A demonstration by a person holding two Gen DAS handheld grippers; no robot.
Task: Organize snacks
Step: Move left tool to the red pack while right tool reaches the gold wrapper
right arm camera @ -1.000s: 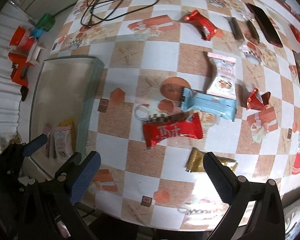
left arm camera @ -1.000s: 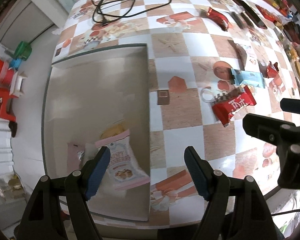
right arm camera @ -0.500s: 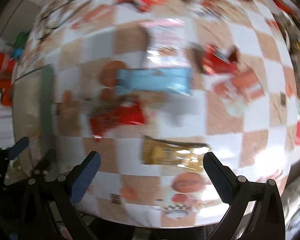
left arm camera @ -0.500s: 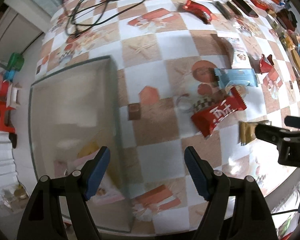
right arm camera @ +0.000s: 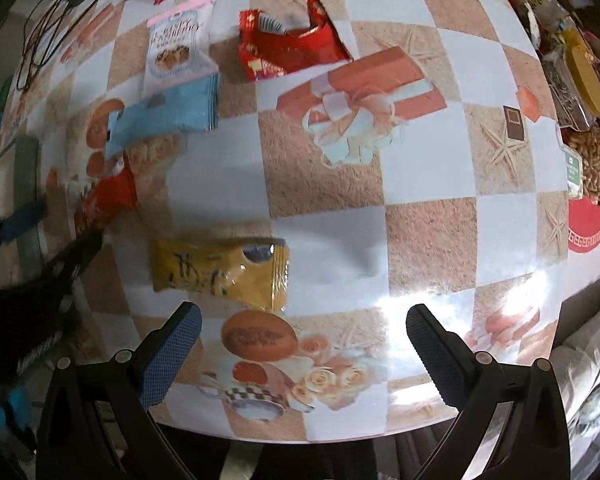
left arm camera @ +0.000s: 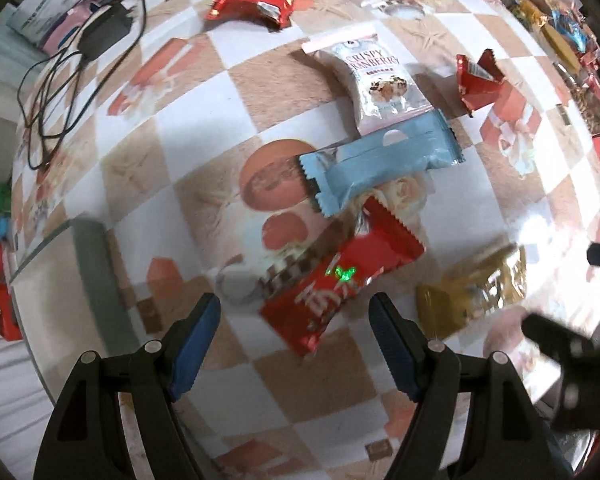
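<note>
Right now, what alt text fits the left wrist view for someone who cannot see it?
The open left tool hangs over a red snack packet on a checkered tablecloth, holding nothing. Beyond lie a light blue packet and a white cranberry packet; a gold packet lies to the right.

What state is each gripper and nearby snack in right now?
left gripper: open, empty, above the red wafer pack.
right gripper: open, empty.
red wafer pack: flat on table, sealed.
yellow snack pack: flat, ungripped.
blue bar: flat, overlapping the red pack's end.
</note>
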